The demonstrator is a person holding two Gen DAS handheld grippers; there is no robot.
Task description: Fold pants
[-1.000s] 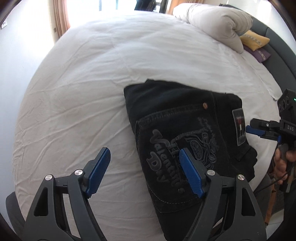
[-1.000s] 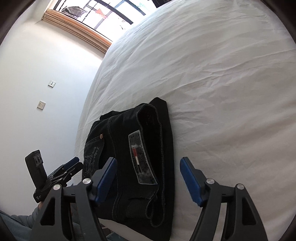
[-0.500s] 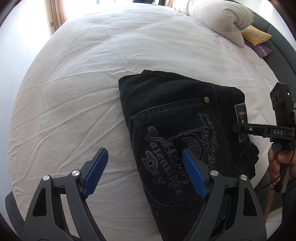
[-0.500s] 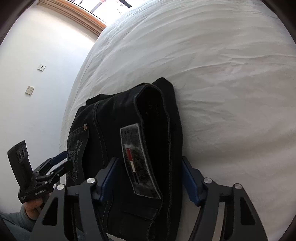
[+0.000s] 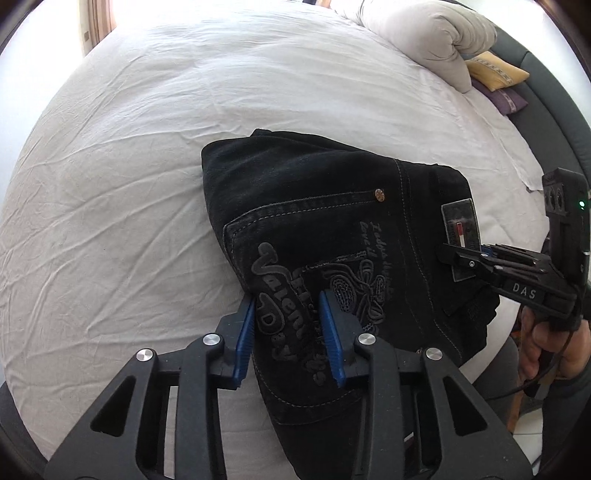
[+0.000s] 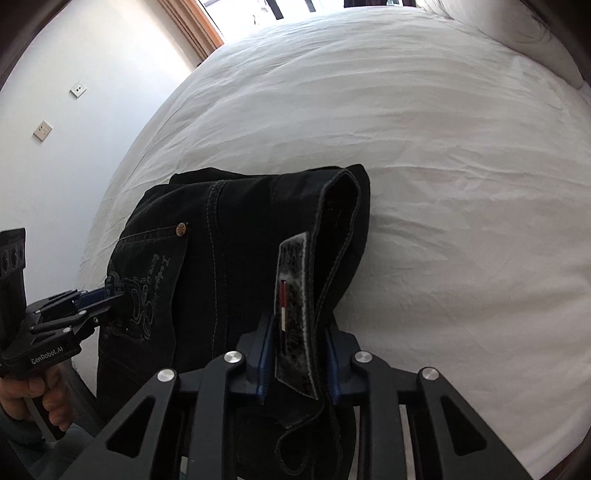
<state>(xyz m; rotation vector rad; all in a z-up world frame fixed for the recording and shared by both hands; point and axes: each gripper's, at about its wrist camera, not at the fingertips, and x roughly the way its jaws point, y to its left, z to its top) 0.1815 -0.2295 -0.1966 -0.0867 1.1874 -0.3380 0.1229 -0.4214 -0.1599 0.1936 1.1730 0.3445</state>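
The folded black pants [image 5: 317, 221] lie on the white bed [image 5: 129, 177], near its front edge. Stitched lettering on the back pocket faces up. My left gripper [image 5: 290, 332] is shut on the pocket side fold of the pants. My right gripper [image 6: 297, 354] is shut on the waistband [image 6: 325, 236], right at the grey brand patch [image 6: 293, 317]. The right gripper also shows in the left wrist view [image 5: 480, 258] at the patch. The left gripper shows in the right wrist view [image 6: 99, 299] at the pocket.
A rolled white duvet [image 5: 432, 33] lies at the head of the bed, with a yellow cushion [image 5: 495, 70] and a purple one [image 5: 506, 99] beside it. A dark headboard [image 5: 554, 96] curves along the right. A white wall with sockets [image 6: 44, 129] stands left of the bed.
Both grippers moved forward onto the pants and closed. The left one shut on the pocket side fold, the right one on the waistband at the patch.
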